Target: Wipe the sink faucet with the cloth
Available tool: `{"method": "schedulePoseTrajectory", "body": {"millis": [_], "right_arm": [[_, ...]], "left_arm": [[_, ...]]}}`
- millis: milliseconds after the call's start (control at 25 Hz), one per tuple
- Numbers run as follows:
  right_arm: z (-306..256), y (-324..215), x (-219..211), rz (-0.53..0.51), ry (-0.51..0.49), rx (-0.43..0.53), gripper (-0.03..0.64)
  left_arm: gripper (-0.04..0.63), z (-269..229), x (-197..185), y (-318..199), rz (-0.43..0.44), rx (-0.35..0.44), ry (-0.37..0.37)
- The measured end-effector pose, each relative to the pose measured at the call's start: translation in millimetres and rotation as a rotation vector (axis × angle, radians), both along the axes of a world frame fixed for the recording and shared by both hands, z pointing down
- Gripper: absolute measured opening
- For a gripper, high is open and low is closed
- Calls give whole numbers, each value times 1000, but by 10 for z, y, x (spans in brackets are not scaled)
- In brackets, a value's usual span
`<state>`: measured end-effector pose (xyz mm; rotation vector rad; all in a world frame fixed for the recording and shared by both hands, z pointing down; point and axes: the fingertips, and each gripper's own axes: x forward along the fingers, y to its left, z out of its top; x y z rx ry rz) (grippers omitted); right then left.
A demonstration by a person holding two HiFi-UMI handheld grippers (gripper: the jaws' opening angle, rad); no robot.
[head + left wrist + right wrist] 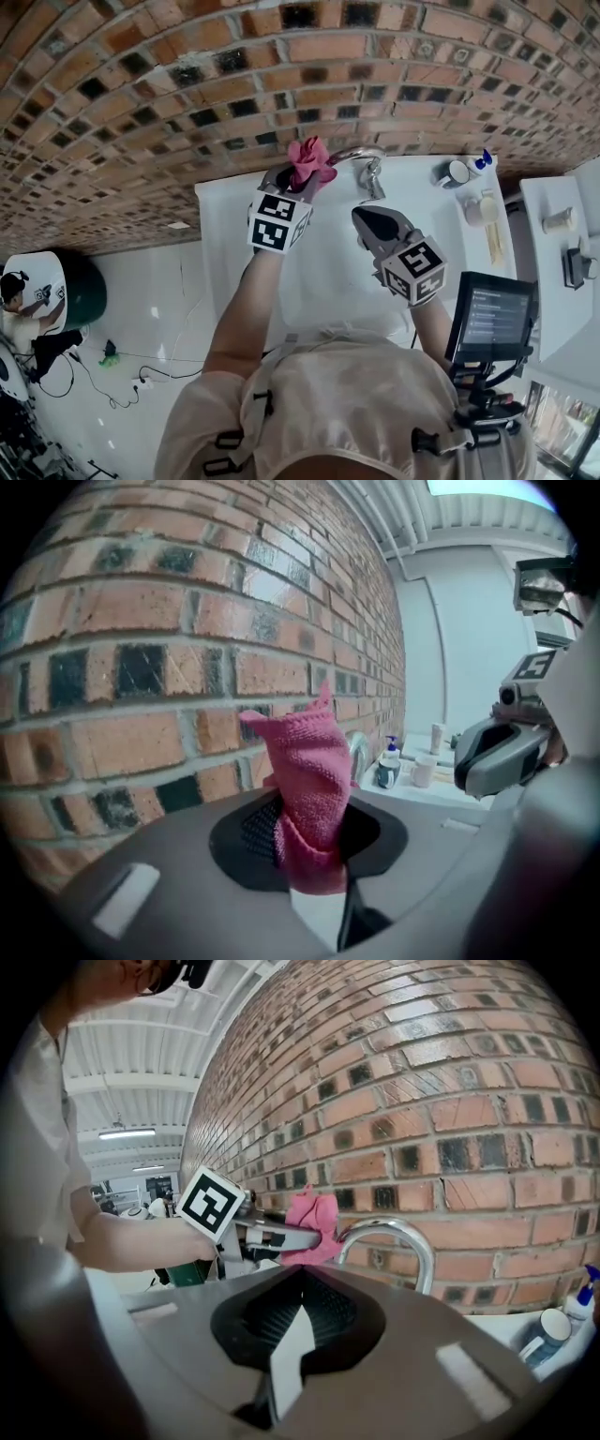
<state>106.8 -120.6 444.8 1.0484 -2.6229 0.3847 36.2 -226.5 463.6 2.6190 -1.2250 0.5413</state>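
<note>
— Brick wall [187,112] backs the white sink top [225,202], and I'm placing everything off the faucet [364,157]. What do you need first?

— Where's the cloth against it?

— The pink cloth [310,164] sits at the faucet's outlet end, on the side away from the soap bottle [481,161] and the mug [456,173]. My left gripper [298,180] is clamped on its lower part. In the left gripper view the cloth [309,780] stands up from between the pads in a peak, with the faucet [359,752] just past it.

— Which way does the spout run?

— I read its long line as arching sideways along the wall, from the stem over toward the cloth. The right gripper view shows it best: the faucet [405,1239] rises and curves down to where the cloth [312,1225] is held. So I judge the wipe goes from the outlet end along the arch toward the stem.

— And your other hand?

— My right gripper [364,216] is on my side of the faucet and apart from it, with its tips together and nothing between them. The left is plainly the nearer one.

— Anything you can't vouch for?

— Whether the cloth is actually touching the metal. The two overlap in both views, and I can't tell contact from a small gap. The faucet's foot and handle are hard to make out, and the bowl on my side of the faucet is mostly covered by my arms and body.
</note>
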Motion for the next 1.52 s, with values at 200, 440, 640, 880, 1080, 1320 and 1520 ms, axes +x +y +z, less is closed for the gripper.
{"method": "schedulePoseTrajectory", "body": {"millis": [200,440,640,880,1080,1320,1520], "right_arm": [[6,-43,18,13,-6,4,-12],[70,-25,115,25,-20,-9,-11],[161,-26,220,53,-38,-32,-12],[188,-29,311,82,-58,-27,-12],[194,-75,569,162,-129,-71,-12],[-137,-161,1004,253,-169,-11,-12],[-217,-138,1103,260,-160,2,-12]], "left_arm": [[97,-467,308,-94,64,126,22],[98,-295,447,-120,103,86,43],[101,69,220,-10,53,7,19],[101,150,146,195,14,14,4],[103,-598,751,145,125,231,48],[103,-386,1418,99,220,205,-11],[103,17,1643,23,194,33,94]]}}
